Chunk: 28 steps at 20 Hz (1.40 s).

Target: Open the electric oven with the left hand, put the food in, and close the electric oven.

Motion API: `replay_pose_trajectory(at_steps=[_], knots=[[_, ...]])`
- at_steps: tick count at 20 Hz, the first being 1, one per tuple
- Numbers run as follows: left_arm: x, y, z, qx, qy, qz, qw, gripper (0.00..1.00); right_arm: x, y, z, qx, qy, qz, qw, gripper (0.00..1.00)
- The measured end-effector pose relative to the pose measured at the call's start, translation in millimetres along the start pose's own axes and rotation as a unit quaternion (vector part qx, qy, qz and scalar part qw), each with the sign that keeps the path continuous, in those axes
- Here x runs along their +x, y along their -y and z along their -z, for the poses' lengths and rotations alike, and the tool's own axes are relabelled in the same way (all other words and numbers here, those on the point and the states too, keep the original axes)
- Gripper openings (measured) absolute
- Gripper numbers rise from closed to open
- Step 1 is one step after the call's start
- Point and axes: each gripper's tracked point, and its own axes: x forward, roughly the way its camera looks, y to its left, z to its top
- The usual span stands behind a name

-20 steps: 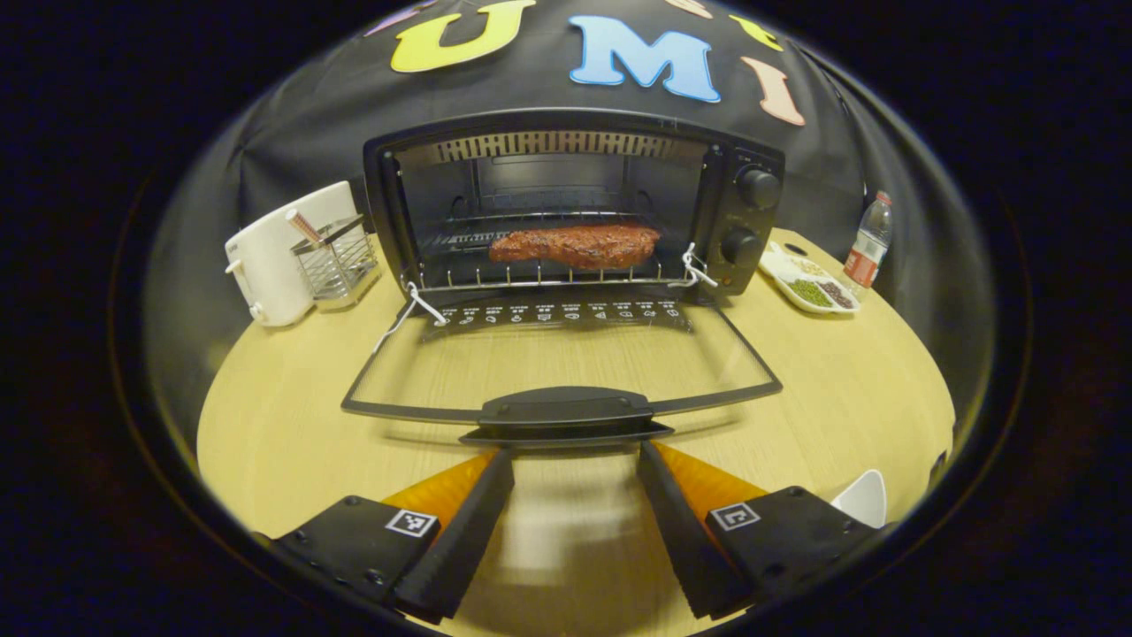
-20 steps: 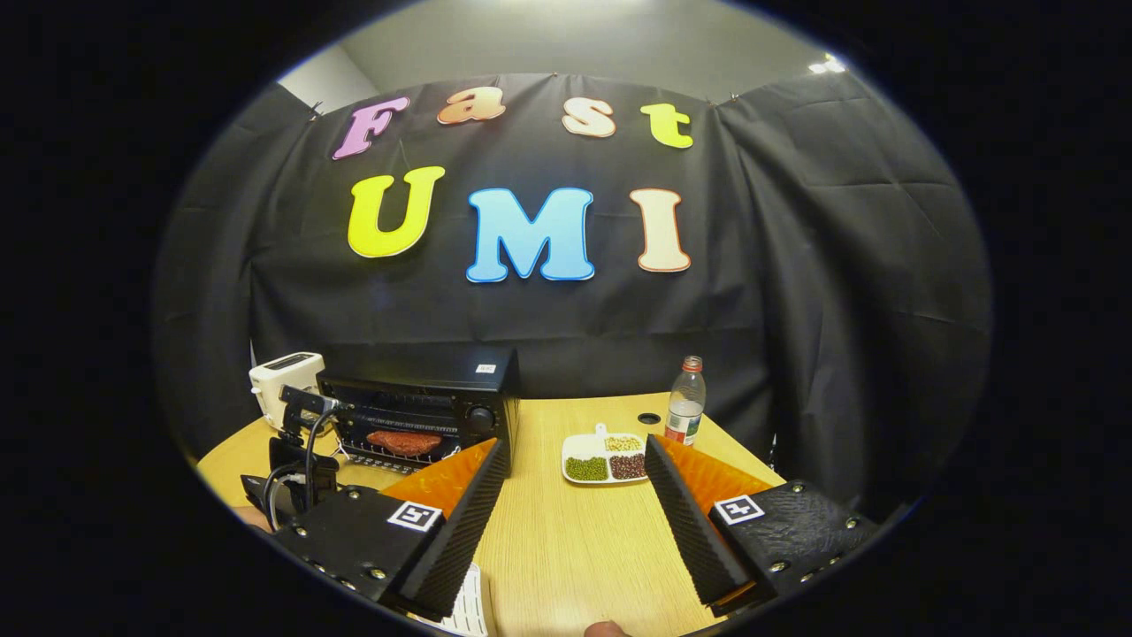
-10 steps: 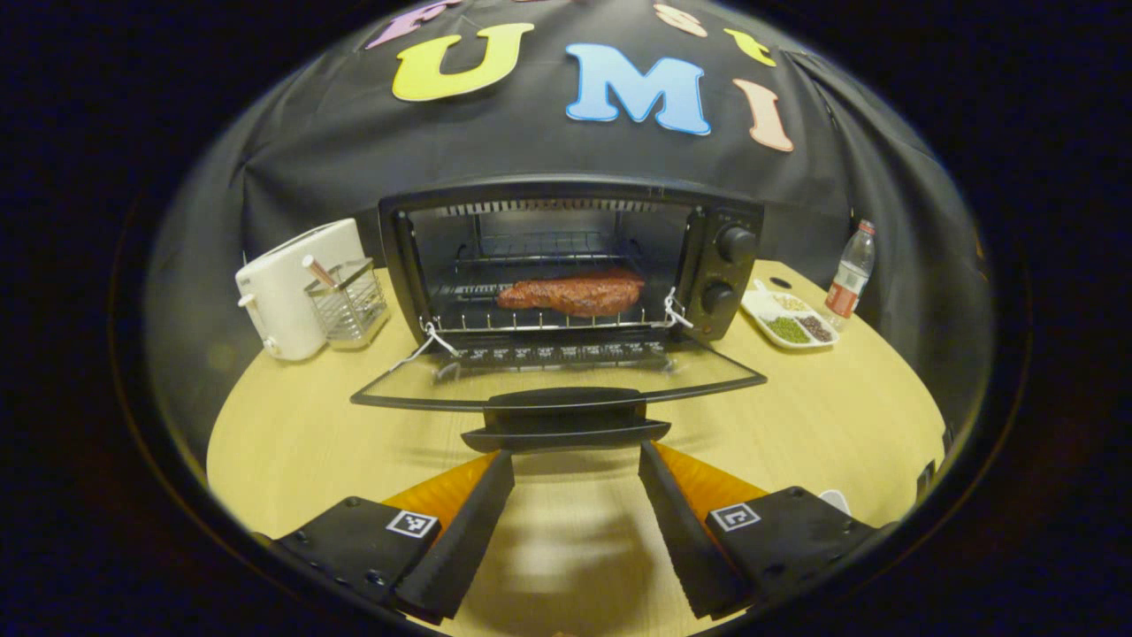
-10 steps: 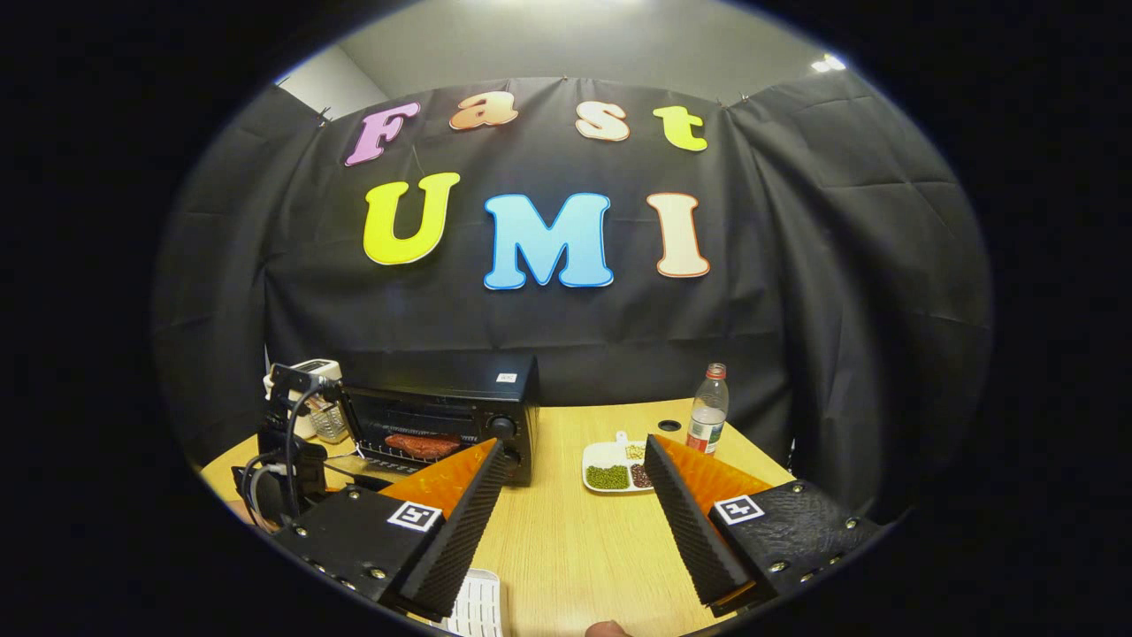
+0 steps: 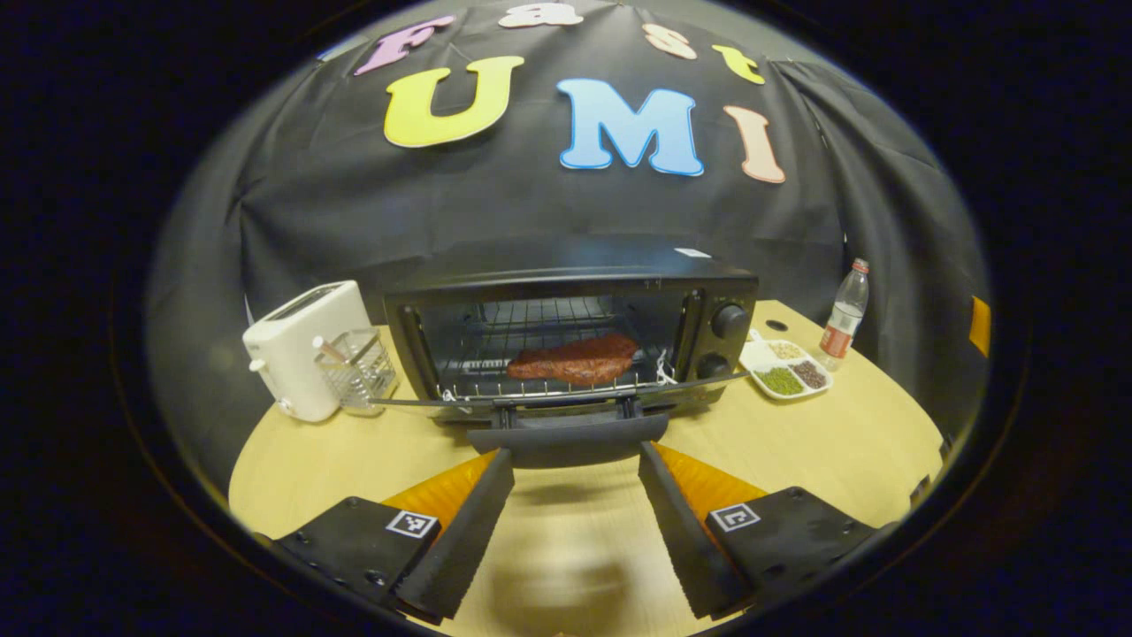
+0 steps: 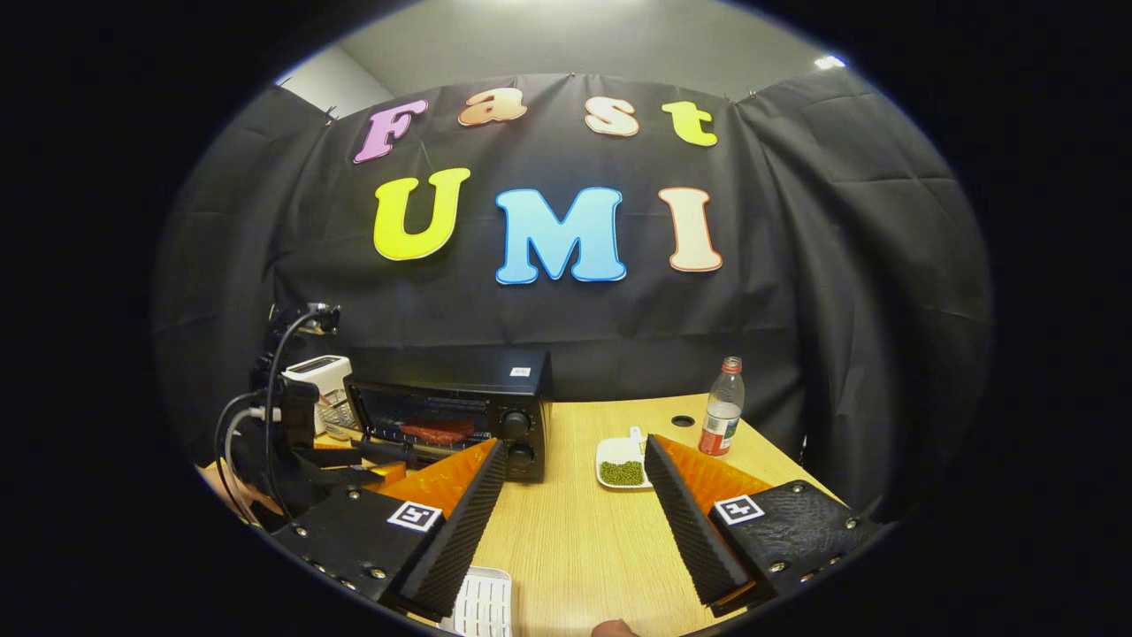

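Note:
The black electric oven stands at the middle of the table with its glass door down, seen edge-on. A brown slab of meat lies on the wire rack inside. My left gripper is open, and the door's black handle sits right at its fingertips, not squeezed. In the right gripper view the oven is at the left, with the left gripper and its cables in front of it. My right gripper is open over the table with nothing between its fingers.
A white toaster and a wire basket stand left of the oven. A white dish of beans and a plastic bottle stand to its right. A white gridded object lies under the right gripper.
The left gripper view has tilted up. The door, earlier seen from above lying flat, now shows edge-on with its handle still at the fingertips. The right gripper has shifted a little.

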Motion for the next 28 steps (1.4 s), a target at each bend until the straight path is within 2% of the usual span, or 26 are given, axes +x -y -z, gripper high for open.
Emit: replay_pose_trajectory(at_steps=[2,3,5,6,7,8,9,10,13,16,18,21,22,23,24,25,26,28], knots=[[5,-2,-15,0.004,0.015,0.000,1.000,1.00,0,2,1,0.001,-0.002,0.003,1.000,0.96],[9,-4,-22,0.006,0.022,-0.002,1.000,0.96,0,3,1,0.001,-0.002,0.006,1.000,0.96],[18,-9,-33,0.005,0.031,-0.005,0.999,0.96,0,4,0,0.001,0.000,0.010,1.000,0.96],[22,-11,-38,0.004,0.038,-0.006,0.999,1.00,-1,5,-1,0.003,0.001,0.011,1.000,0.96],[24,-12,-45,0.004,0.045,-0.007,0.999,1.00,-3,5,-2,0.004,0.004,0.011,1.000,0.96],[22,-12,-52,0.008,0.055,-0.008,0.998,0.96,-5,6,-5,0.004,0.007,0.012,1.000,0.96],[18,-11,-59,0.012,0.066,-0.010,0.998,1.00,-7,7,-6,0.001,0.008,0.012,1.000,0.96],[9,-9,-68,0.014,0.080,-0.011,0.997,0.96,-10,7,-8,-0.001,0.010,0.010,1.000,0.96],[-27,5,-92,0.015,0.126,-0.008,0.992,0.96,-13,6,-19,-0.003,0.020,-0.004,1.000,0.96],[-75,9,-111,0.016,0.165,-0.021,0.986,1.00,-20,7,-36,0.003,0.036,-0.023,0.999,0.96],[-113,9,-123,0.017,0.191,-0.034,0.981,0.93,-26,9,-45,-0.006,0.042,-0.033,0.999,0.96],[-168,10,-134,0.021,0.227,-0.053,0.972,1.00,-41,14,-58,-0.017,0.055,-0.052,0.997,0.96],[-182,10,-135,0.020,0.233,-0.061,0.970,0.96,-48,15,-63,-0.016,0.061,-0.059,0.996,0.96],[-195,9,-133,0.017,0.235,-0.072,0.969,1.00,-56,16,-67,-0.017,0.068,-0.065,0.995,0.96],[-208,7,-131,0.015,0.237,-0.083,0.968,0.95,-63,17,-71,-0.020,0.075,-0.068,0.995,0.96],[-221,5,-129,0.011,0.239,-0.094,0.966,0.95,-69,18,-75,-0.025,0.083,-0.070,0.994,0.96],[-233,5,-125,0.003,0.240,-0.102,0.966,1.00,-75,19,-80,-0.032,0.091,-0.070,0.993,0.96],[-255,6,-118,-0.008,0.240,-0.106,0.965,1.00,-85,20,-87,-0.045,0.107,-0.067,0.991,0.96]])
